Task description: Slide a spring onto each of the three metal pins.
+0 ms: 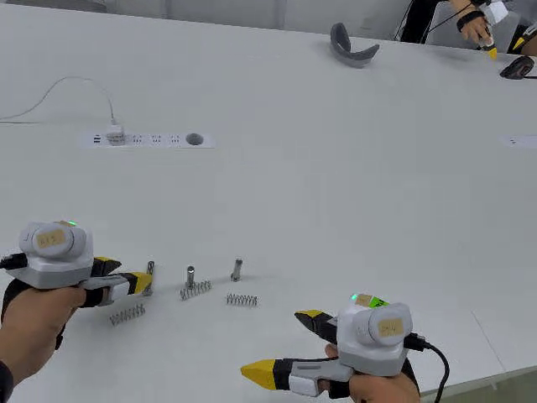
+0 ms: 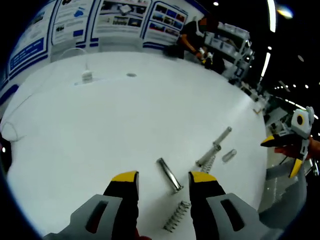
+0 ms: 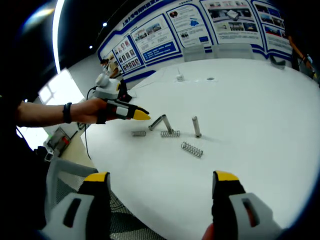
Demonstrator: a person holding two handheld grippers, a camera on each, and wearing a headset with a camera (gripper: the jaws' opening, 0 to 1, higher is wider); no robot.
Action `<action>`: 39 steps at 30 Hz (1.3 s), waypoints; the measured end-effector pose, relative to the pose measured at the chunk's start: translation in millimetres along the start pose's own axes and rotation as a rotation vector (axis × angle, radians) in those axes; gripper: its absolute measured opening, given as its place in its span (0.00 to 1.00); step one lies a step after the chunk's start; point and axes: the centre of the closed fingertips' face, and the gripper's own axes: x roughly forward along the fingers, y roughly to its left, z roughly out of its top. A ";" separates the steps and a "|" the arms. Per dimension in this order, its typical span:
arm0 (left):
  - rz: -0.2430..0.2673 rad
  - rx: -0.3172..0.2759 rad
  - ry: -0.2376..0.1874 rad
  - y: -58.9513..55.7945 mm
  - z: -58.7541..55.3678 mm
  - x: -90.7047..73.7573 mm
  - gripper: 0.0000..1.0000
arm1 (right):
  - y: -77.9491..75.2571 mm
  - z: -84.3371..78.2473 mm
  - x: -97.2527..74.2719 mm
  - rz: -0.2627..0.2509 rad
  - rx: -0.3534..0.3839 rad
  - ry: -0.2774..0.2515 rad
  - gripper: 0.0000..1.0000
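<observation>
A: Status?
B: 3 pins (image 1: 190, 275) stand in a row at the lower left of the head view. 3 springs (image 1: 242, 300) lie loose on the worktop (image 1: 336, 193) just beside them, none threaded.
A: Grippers?
B: Left hand-held gripper (image 2: 164, 177) is spread, with the nearest pin (image 2: 169, 175) between its tips, not pinched. Right hand-held gripper (image 1: 281, 344) is spread wide and empty, bottom right.
A: Handling?
B: Springs look light and squashy, likely to roll. Pinch one mid-coil, gently. Pins are stiff but probably tip easily.
A: Room?
B: Worktop edge is close at lower right. Plenty of open surface above the row.

White table (image 1: 336, 193) bears three pins (image 1: 190, 275), three springs (image 1: 242, 300), a power strip (image 1: 151, 139)
</observation>
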 end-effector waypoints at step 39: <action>0.078 0.101 0.095 12.9 -5.1 21.1 0.14 | -1.2 0.7 4.1 0.008 0.023 -0.004 0.84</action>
